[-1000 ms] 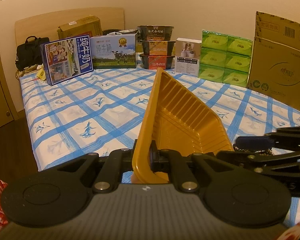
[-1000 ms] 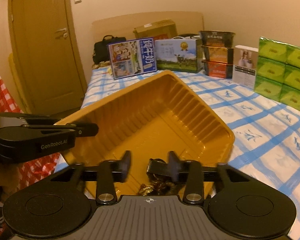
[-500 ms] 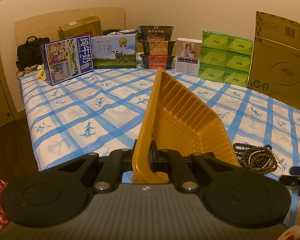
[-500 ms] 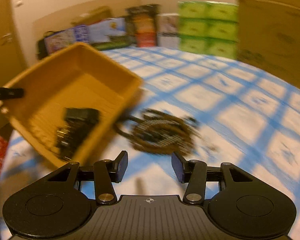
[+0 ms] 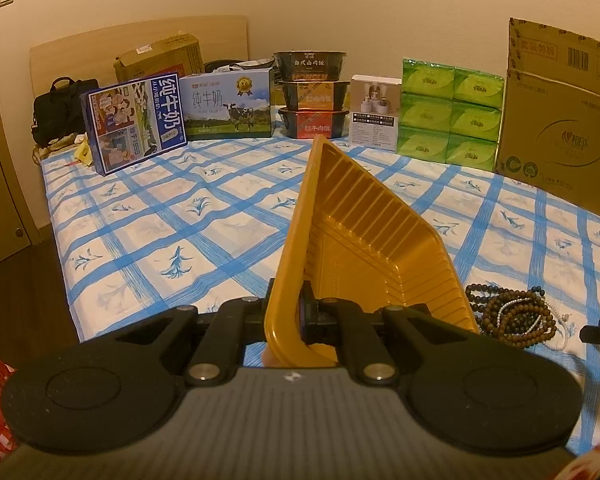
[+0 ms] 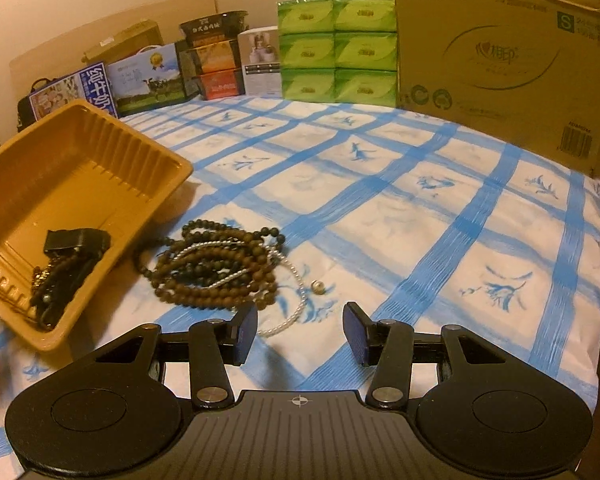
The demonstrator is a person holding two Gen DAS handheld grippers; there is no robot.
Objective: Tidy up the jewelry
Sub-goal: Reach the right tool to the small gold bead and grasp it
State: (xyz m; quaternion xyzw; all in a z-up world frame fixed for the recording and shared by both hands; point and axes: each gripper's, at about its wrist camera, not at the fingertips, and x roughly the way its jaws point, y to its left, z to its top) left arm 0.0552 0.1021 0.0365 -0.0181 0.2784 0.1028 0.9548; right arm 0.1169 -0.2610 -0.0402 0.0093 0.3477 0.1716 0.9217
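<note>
Tray, yellow, tilted on checked cloth: left gripper clamped on its near rim; dark jewelry inside. Beads heaped just right of tray. Right gripper empty, half-spread, near beads.

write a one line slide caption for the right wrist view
Open right gripper hovers near a beaded jewelry pile on the checked cloth, beside the yellow tray.

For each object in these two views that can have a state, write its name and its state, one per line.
Left claw: shut on the tray's rim.
Right claw: open, empty, above the cloth.
Yellow tray: tilted, holding dark jewelry.
Bead necklaces: heaped on the cloth beside the tray.
Large cardboard box: flaps open.
</note>
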